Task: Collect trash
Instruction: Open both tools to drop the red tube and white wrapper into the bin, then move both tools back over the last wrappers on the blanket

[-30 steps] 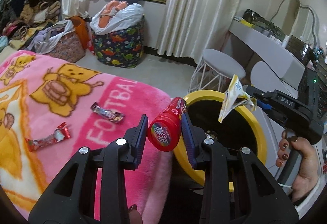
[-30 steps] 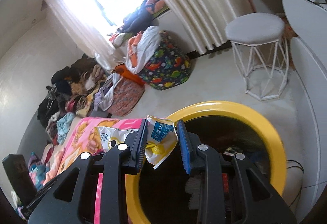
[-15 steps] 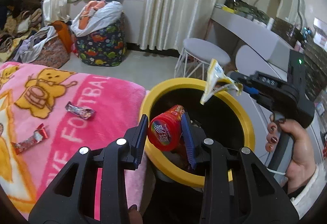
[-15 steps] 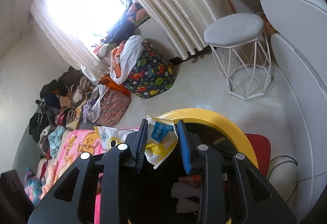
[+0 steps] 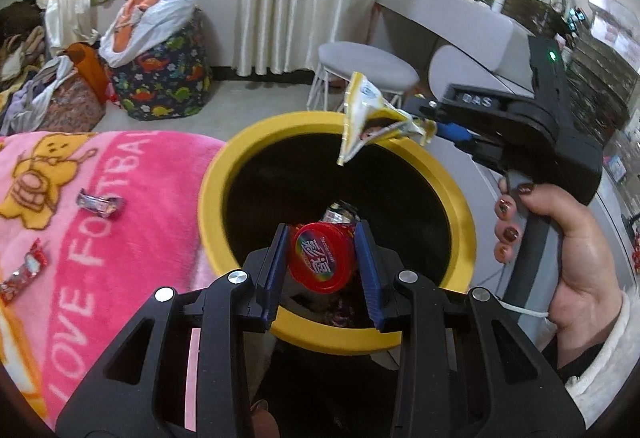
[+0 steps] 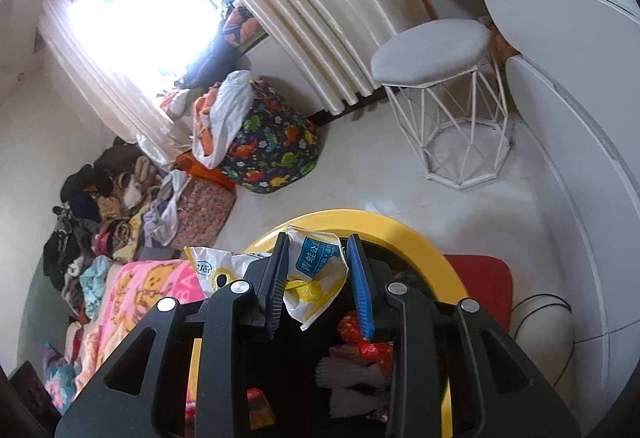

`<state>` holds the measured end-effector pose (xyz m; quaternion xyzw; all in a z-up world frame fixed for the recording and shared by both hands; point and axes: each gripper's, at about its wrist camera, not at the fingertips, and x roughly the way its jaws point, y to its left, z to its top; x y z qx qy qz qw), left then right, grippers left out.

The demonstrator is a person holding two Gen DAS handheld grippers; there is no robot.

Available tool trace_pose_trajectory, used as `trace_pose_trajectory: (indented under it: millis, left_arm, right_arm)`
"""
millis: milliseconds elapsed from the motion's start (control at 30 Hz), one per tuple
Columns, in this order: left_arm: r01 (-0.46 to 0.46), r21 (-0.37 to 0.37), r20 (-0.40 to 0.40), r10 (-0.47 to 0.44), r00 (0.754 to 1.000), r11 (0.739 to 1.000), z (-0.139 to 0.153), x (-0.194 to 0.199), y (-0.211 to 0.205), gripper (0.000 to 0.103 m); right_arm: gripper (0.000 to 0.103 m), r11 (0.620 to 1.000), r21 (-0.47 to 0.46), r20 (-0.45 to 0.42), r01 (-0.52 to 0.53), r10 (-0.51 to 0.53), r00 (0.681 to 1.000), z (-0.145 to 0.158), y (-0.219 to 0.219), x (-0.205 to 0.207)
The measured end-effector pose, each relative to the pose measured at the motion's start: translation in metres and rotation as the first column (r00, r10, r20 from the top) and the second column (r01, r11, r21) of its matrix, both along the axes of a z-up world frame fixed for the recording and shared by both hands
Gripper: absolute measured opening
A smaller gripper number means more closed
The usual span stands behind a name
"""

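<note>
My left gripper (image 5: pixel 323 258) is shut on a red tube-shaped snack container (image 5: pixel 322 262) and holds it over the mouth of the yellow-rimmed trash bin (image 5: pixel 460 206). My right gripper (image 6: pixel 319 278) is shut on a crumpled white and yellow snack bag (image 6: pixel 316 274) above the bin (image 6: pixel 400 228); the bag also shows in the left wrist view (image 5: pixel 368 114), above the bin's far rim. Trash lies inside the bin (image 6: pixel 360 350). Two candy wrappers (image 5: pixel 100 203) (image 5: pixel 24 272) lie on the pink blanket (image 5: pixel 100 278).
A white stool (image 5: pixel 366 66) stands behind the bin. A dinosaur-print bag (image 5: pixel 164 82) and piles of clothes (image 6: pixel 100 206) sit near the window. A white desk (image 5: pixel 448 14) runs along the right. A red object (image 6: pixel 480 282) lies beside the bin.
My left gripper has moved from the blanket's edge to over the bin's opening with the red container. The right gripper has held the bag above the bin, shifting slightly.
</note>
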<state>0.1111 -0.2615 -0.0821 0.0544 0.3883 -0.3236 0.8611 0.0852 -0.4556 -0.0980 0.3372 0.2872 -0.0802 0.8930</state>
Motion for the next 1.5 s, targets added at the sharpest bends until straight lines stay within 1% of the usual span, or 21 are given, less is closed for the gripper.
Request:
trace_pose_trajectory:
  millis: [133,267,300,400,467,500,533,600,667,700,733,767,800,867,1000,1067,1100,1133,1200,1367,1500]
  left_arm:
    - [0.030,0.010,-0.016,-0.030,0.999,0.999,-0.009,-0.002,-0.009,0.027]
    - [0.045,0.007,-0.035,-0.045,0.998,0.999,-0.016,-0.001,-0.016,0.027]
    - [0.048,0.002,-0.042,-0.048,0.998,0.999,-0.017,0.000,-0.016,0.027]
    - [0.049,-0.013,-0.056,-0.050,0.997,0.999,-0.020,0.004,-0.018,0.027]
    - [0.035,-0.012,-0.057,-0.036,0.998,0.999,-0.022,0.006,-0.019,0.027]
    - [0.022,-0.015,-0.058,-0.023,0.998,1.000,-0.022,0.007,-0.018,0.033]
    - [0.013,-0.019,-0.061,-0.014,0.998,1.000,-0.022,0.009,-0.016,0.050]
    - [-0.021,-0.032,-0.055,0.019,0.998,0.999,-0.020,0.012,-0.007,0.064]
    - [-0.055,-0.034,-0.046,0.053,0.998,0.998,-0.017,0.015,0.002,0.065]
    - [-0.071,-0.032,-0.037,0.070,0.997,0.997,-0.016,0.017,0.007,0.067]
    - [-0.093,-0.029,-0.025,0.092,0.995,0.995,-0.014,0.018,0.013,0.074]
    - [-0.120,-0.029,-0.011,0.119,0.993,0.992,-0.011,0.019,0.021,0.078]
    - [-0.139,-0.033,-0.002,0.139,0.990,0.990,-0.010,0.021,0.028,0.080]
    - [-0.185,-0.038,0.015,0.185,0.983,0.982,-0.006,0.027,0.045,0.080]
    - [-0.275,-0.052,0.018,0.277,0.961,0.960,-0.003,0.037,0.081,0.081]
    - [-0.323,-0.057,0.019,0.325,0.946,0.945,-0.003,0.042,0.103,0.082]
    - [-0.343,-0.059,0.018,0.344,0.939,0.938,-0.002,0.044,0.111,0.089]
    - [-0.368,-0.068,0.017,0.370,0.929,0.927,-0.002,0.046,0.124,0.092]
    - [-0.397,-0.078,0.014,0.400,0.917,0.914,0.000,0.051,0.141,0.092]
    - [-0.485,-0.082,0.023,0.489,0.872,0.870,0.002,0.059,0.186,0.092]
    - [-0.549,-0.075,0.029,0.552,0.833,0.832,-0.001,0.064,0.226,0.092]
  right_arm:
    - [0.028,0.999,-0.036,-0.029,0.011,-0.012,1.000,-0.003,0.002,0.001]
    - [0.029,0.999,-0.033,-0.053,0.018,-0.020,0.998,-0.009,0.000,0.003]
    - [0.031,0.999,-0.037,-0.060,0.022,-0.024,0.998,-0.010,0.001,0.003]
    - [0.032,1.000,-0.013,-0.060,0.028,-0.029,0.998,-0.011,-0.002,0.003]
    - [0.039,1.000,-0.008,-0.063,0.026,-0.026,0.998,-0.012,-0.002,0.003]
    - [0.045,1.000,-0.009,-0.066,0.023,-0.024,0.998,-0.012,-0.002,0.004]
    - [0.046,1.000,-0.009,-0.067,0.022,-0.022,0.998,-0.012,-0.001,0.004]
    - [0.047,1.000,-0.006,-0.061,0.013,-0.013,0.998,-0.011,0.001,0.005]
    - [0.051,1.000,-0.010,-0.055,-0.006,0.006,0.998,-0.009,0.005,0.007]
    - [0.054,1.000,-0.014,-0.045,-0.021,0.020,0.999,-0.007,0.008,0.008]
    - [0.057,0.999,-0.016,-0.033,-0.043,0.043,0.999,-0.004,0.013,0.010]
    - [0.058,0.998,-0.019,-0.023,-0.067,0.066,0.998,-0.002,0.018,0.011]
    - [0.059,0.994,-0.026,-0.010,-0.103,0.103,0.995,0.001,0.025,0.015]
    - [0.059,0.986,-0.049,0.002,-0.162,0.162,0.987,0.007,0.040,0.021]
    - [0.059,0.953,-0.096,0.022,-0.287,0.291,0.957,0.020,0.078,0.036]
    - [0.059,0.935,-0.109,0.025,-0.338,0.342,0.939,0.026,0.094,0.044]
    - [0.059,0.925,-0.119,0.026,-0.361,0.366,0.930,0.028,0.103,0.047]
    - [0.059,0.917,-0.130,0.025,-0.376,0.383,0.924,0.031,0.110,0.051]
    - [0.059,0.890,-0.163,0.014,-0.425,0.433,0.901,0.036,0.130,0.059]
    - [0.060,0.810,-0.243,-0.025,-0.533,0.545,0.838,0.041,0.180,0.077]
    - [0.060,0.723,-0.309,-0.108,-0.617,0.618,0.779,0.035,0.221,0.100]
